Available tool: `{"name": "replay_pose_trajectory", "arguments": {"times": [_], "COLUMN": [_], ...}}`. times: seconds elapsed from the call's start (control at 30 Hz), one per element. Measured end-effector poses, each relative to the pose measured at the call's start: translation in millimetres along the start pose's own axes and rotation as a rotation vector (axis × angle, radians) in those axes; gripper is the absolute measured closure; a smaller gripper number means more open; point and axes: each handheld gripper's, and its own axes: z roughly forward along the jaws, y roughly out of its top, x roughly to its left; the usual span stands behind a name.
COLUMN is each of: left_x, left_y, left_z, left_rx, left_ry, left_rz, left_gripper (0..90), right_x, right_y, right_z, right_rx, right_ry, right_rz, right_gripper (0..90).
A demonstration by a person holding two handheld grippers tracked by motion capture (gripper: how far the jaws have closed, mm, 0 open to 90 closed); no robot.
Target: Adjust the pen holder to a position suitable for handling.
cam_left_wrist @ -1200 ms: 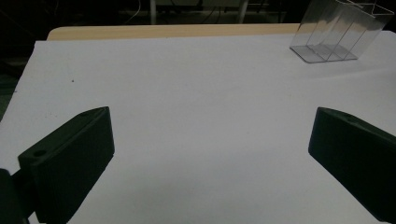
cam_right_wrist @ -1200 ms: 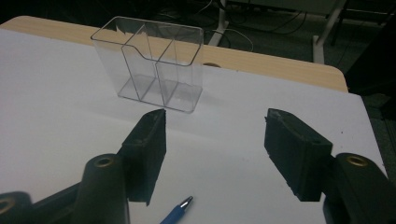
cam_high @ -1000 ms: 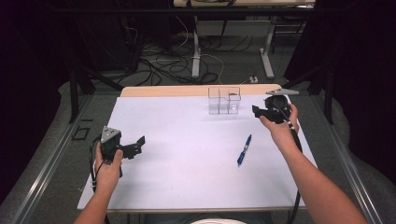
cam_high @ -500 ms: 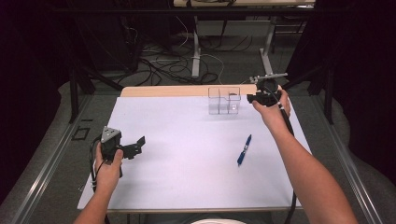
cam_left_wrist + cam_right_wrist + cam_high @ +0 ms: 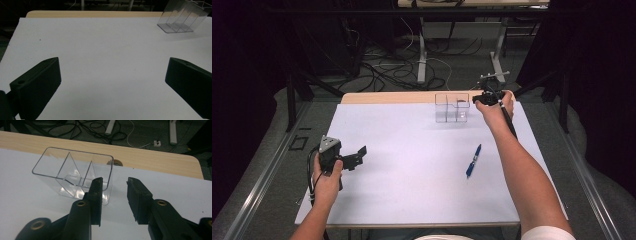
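A clear plastic organiser (image 5: 452, 107) with three compartments stands at the far edge of the white sheet (image 5: 412, 150). My right gripper (image 5: 477, 99) hovers at its right end, open. In the right gripper view the organiser (image 5: 72, 172) lies just ahead, and the right gripper (image 5: 113, 182) has its left jaw over the end compartment, with the end wall seen in the gap between the jaws. Whether a jaw touches it I cannot tell. My left gripper (image 5: 358, 155) rests low at the near left, wide open on nothing (image 5: 113, 60). A blue pen (image 5: 473, 161) lies on the sheet under the right forearm.
A strip of bare wooden tabletop (image 5: 387, 97) runs behind the sheet, with a small round fitting (image 5: 115, 163) behind the organiser. Cables (image 5: 377, 70) and desk legs cover the floor beyond. Metal rails (image 5: 267, 170) run along both sides of the table.
My right gripper has moved away from me and to the left, arriving at the organiser's right end. The left gripper and the pen have stayed put.
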Motion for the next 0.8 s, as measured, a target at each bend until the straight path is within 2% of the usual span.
{"name": "replay_pose_trajectory", "arguments": {"times": [0.2, 0.27, 0.43, 0.6, 0.67, 0.8], "left_x": [3.8, 5.0, 6.1, 4.6, 4.2, 3.3], "left_y": [-1.5, -2.7, -3.5, -3.2, -3.2, -3.2], "left_z": [1.3, 1.0, 0.2, -1.6, -1.6, -1.7], "left_rx": [0.006, 0.014, 0.014, 0.011, 0.008, 0.013], "left_ry": [0.007, 0.015, 0.025, 0.036, 0.036, 0.028], "left_rz": [-0.009, -0.010, -0.013, -0.015, -0.016, -0.012], "left_gripper": [0.2, 0.2, 0.2, 0.2, 0.2, 0.2], "right_x": [-1.4, -2.4, -2.3, -0.5, 1.4, 4.0], "right_y": [-0.4, -1.1, -1.5, -3.0, -3.8, -7.0], "right_z": [19.8, 26.0, 36.3, 45.8, 48.0, 53.2], "right_rx": [0.034, 0.035, 0.035, 0.025, 0.032, 0.034], "right_ry": [0.010, 0.004, 0.020, 0.026, 0.033, 0.027], "right_rz": [0.056, 0.043, 0.058, 0.040, 0.057, 0.043], "right_gripper": [68.8, 68.8, 70.1, 72.6, 73.2, 74.8]}}
